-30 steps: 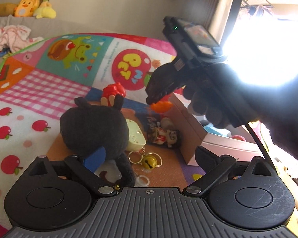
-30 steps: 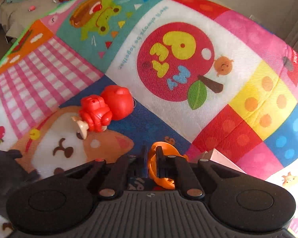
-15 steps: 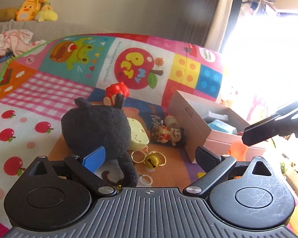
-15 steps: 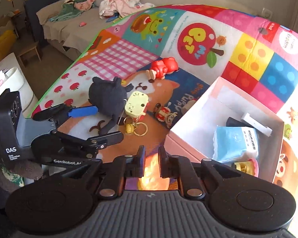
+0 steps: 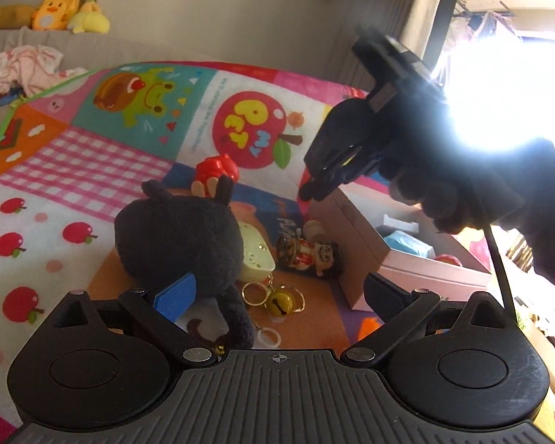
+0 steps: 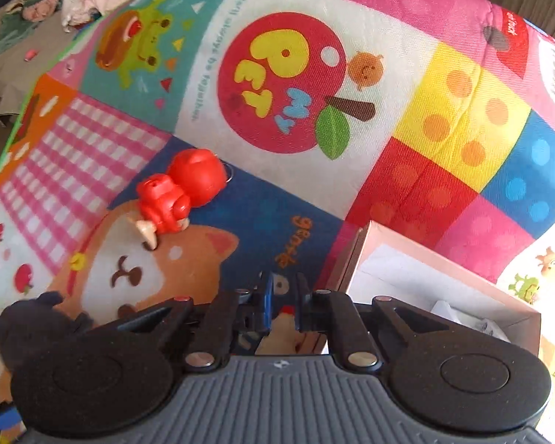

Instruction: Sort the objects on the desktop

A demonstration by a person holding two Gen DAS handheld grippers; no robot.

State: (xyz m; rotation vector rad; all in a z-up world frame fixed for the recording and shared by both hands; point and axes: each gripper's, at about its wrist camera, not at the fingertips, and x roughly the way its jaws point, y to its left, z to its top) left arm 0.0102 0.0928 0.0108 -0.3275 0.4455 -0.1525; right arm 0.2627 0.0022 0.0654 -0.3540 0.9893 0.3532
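Observation:
In the left wrist view my left gripper (image 5: 277, 296) stands open and low over the play mat. A black plush (image 5: 177, 236) lies just ahead of its blue-padded left finger (image 5: 175, 292), and one plush leg runs into the gap. A cream keychain toy (image 5: 255, 259), a gold bell (image 5: 279, 301) and a small doll figure (image 5: 307, 251) lie beyond. My right gripper (image 5: 309, 192) hangs above the doll, tilted down, in a gloved hand. In its own view the right gripper (image 6: 283, 305) is shut with nothing gripped. A red toy figure (image 6: 181, 188) lies further out on the mat.
An open pink box (image 5: 418, 272) stands at the right with a blue packet (image 5: 407, 244) inside; its corner (image 6: 366, 236) is right beside my right gripper. Key rings (image 5: 268, 335) lie near the plush leg. Soft toys (image 5: 55, 11) and clothes (image 5: 26, 66) sit on the sofa behind. Window glare whitens the right.
The right gripper carried an orange piece out over the pink box, then swung back above the doll without it. The left gripper stayed put and open.

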